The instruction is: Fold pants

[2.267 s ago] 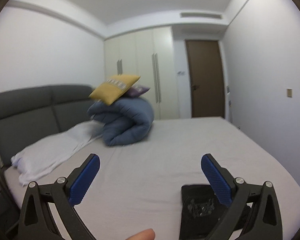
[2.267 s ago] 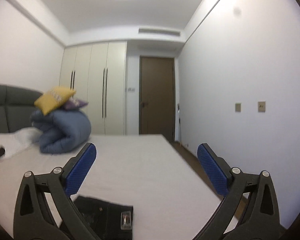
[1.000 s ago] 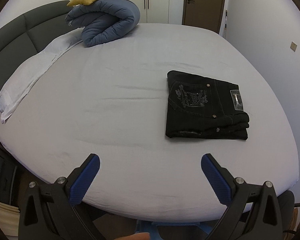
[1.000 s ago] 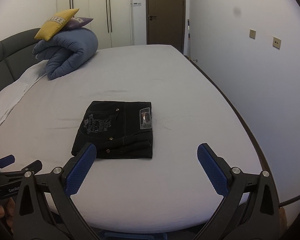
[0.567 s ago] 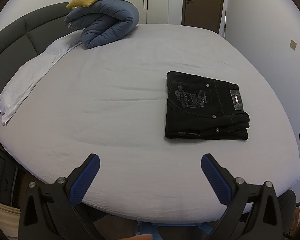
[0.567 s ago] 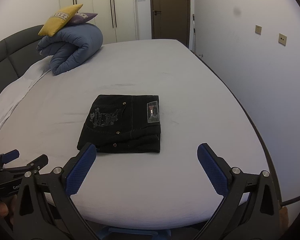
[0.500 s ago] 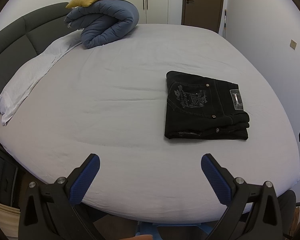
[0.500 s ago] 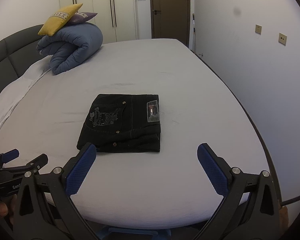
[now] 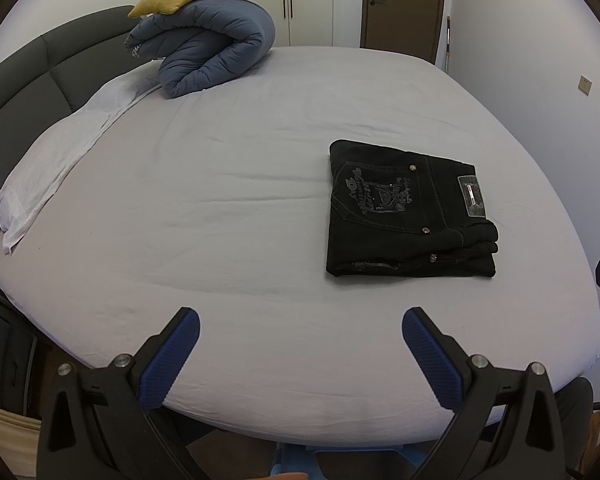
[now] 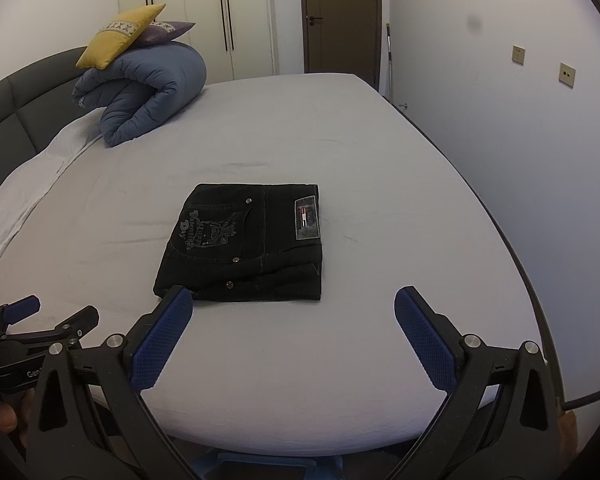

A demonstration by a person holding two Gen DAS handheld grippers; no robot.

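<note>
Both views have tipped down from wall to bed since 2.3 s ago. Folded black denim pants (image 10: 248, 240) lie at 12 o'clock of right gripper (image 10: 288, 312); left gripper (image 9: 300, 334) likewise spread, empty. Judgement: heavy, floppy; grip stacked near edge.

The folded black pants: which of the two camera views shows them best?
The right wrist view: the pants lie near its centre, seen whole except one near corner behind a blue finger. The left wrist view shows the pants whole too, but off to the right.
</note>
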